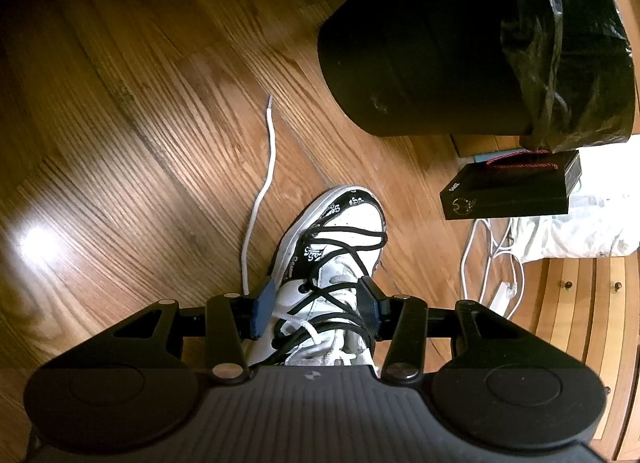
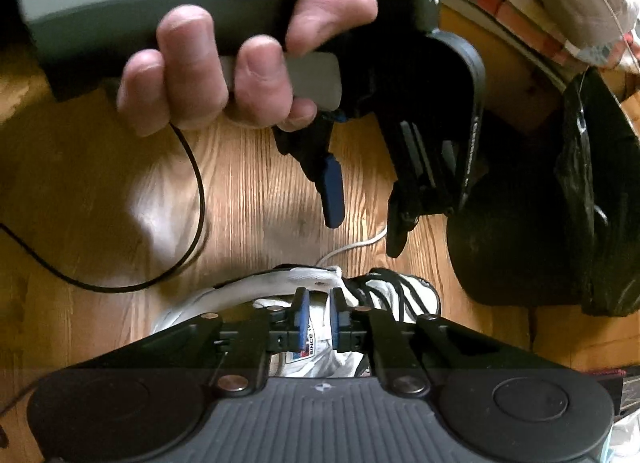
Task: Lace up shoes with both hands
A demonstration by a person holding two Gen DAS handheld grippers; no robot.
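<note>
A white and black shoe (image 1: 344,223) stands on the wooden floor, toe pointing away, with black laces (image 1: 348,247) criss-crossed over it. A white lace (image 1: 266,167) trails from the shoe out across the floor. My left gripper (image 1: 317,311) is open, its fingers on either side of the shoe's upper. In the right wrist view a hand (image 2: 240,63) holds that left gripper (image 2: 364,237) above the shoe (image 2: 280,277), clear of it. My right gripper (image 2: 320,317) hangs over the shoe's tongue with a narrow gap between its blue pads and nothing visibly caught in it.
A black bin (image 1: 420,43) lined with a black bag (image 1: 572,43) stands just beyond the shoe's toe. A small black gift bag (image 1: 512,191), white cables (image 1: 492,255) and wooden drawers (image 1: 580,303) are on the right. A thin black cable (image 2: 196,191) loops over the floor.
</note>
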